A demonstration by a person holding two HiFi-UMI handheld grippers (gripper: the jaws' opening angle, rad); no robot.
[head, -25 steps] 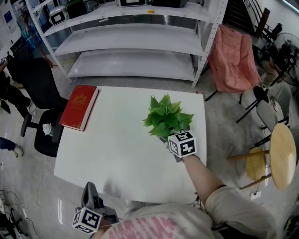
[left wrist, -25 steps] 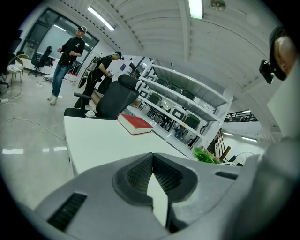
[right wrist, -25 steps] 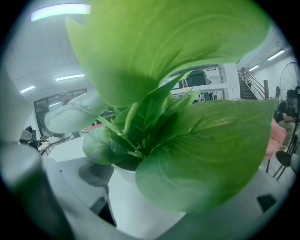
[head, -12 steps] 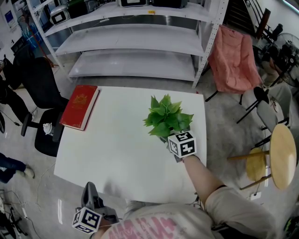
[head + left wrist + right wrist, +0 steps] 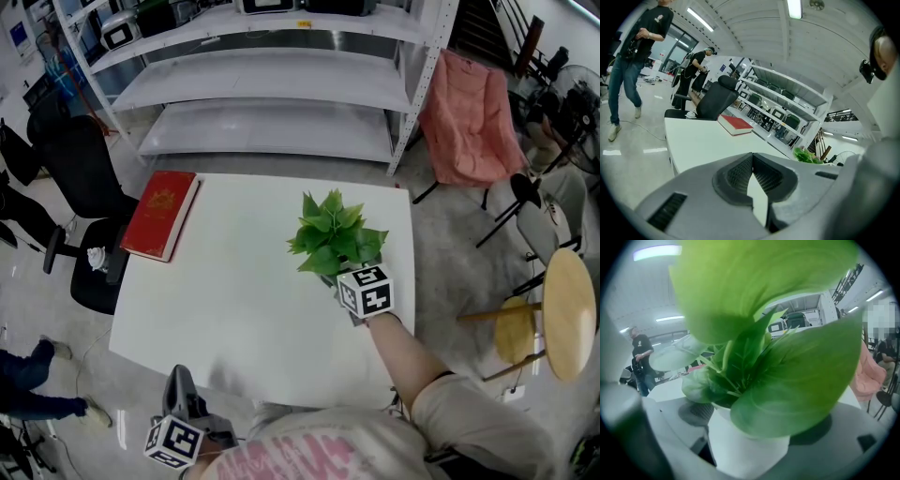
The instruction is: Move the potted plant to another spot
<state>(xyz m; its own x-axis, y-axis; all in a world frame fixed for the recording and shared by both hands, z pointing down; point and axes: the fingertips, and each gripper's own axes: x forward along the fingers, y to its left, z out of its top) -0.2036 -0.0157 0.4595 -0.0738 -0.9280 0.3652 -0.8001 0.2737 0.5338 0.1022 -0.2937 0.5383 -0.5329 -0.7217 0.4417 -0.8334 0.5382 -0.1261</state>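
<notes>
Nothing on the tabletop has shifted since the earlier frames; only a bystander on the floor at the far left has changed position.

Left gripper: it sits off the near left corner. Its fingers are clenched together at the tips with nothing between them. It plays no part in the hold.

Red book: it lies flat at the far left corner, well apart from the plant. It would obstruct a set-down in that corner.

Potted plant: it is right of centre on the tabletop and upright, apparently not yet lifted.

Right gripper: it reaches in from the near side, under the foliage. Its fingers are closed around the white pot, grasping it low on the wall.

Hazards, as judged:
- The pot wall looks smooth and tapered, so a light pinch could let it slide down on the lift.
- The foliage rides above the grip, so a quick swing may tip the pot in the fingers.
- Leaves fill the right gripper view, so the set-down will be poorly seen from there.
- The right edge of the tabletop is near, and a slip that way would send the pot to the floor.
</notes>
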